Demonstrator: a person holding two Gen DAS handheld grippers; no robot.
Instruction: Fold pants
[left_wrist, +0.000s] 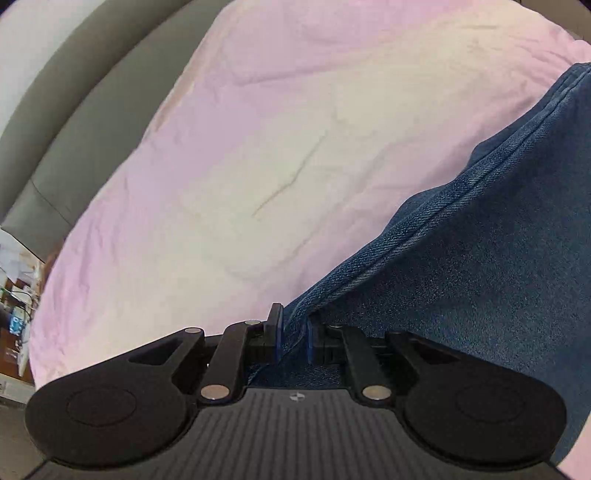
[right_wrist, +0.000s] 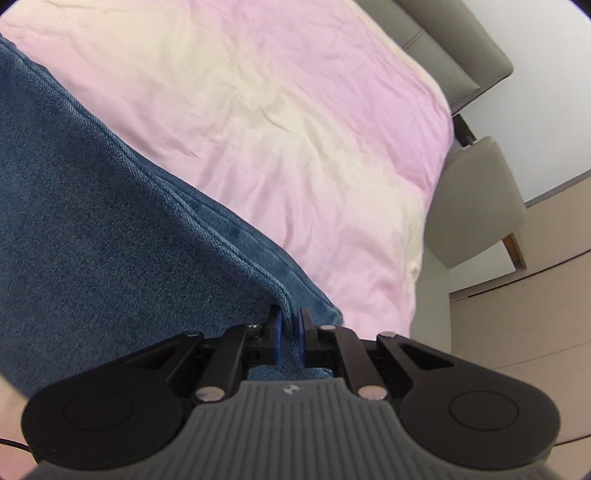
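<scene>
The pants are blue denim jeans (left_wrist: 480, 251). In the left wrist view they fill the right side, their seamed edge running up to the right. My left gripper (left_wrist: 293, 328) is shut on that edge. In the right wrist view the jeans (right_wrist: 92, 221) fill the left side, and my right gripper (right_wrist: 290, 326) is shut on their seamed edge. The denim hangs stretched away from both grippers above a pink and cream bed sheet (left_wrist: 258, 147). Most of the pants lie outside both views.
The wrinkled sheet (right_wrist: 295, 110) covers a bed. A grey padded headboard (left_wrist: 74, 110) curves along its far side, also in the right wrist view (right_wrist: 461, 55). A grey chair (right_wrist: 476, 199) stands by the bed's corner on a beige floor (right_wrist: 517, 314). Cluttered shelves (left_wrist: 18, 295) sit at far left.
</scene>
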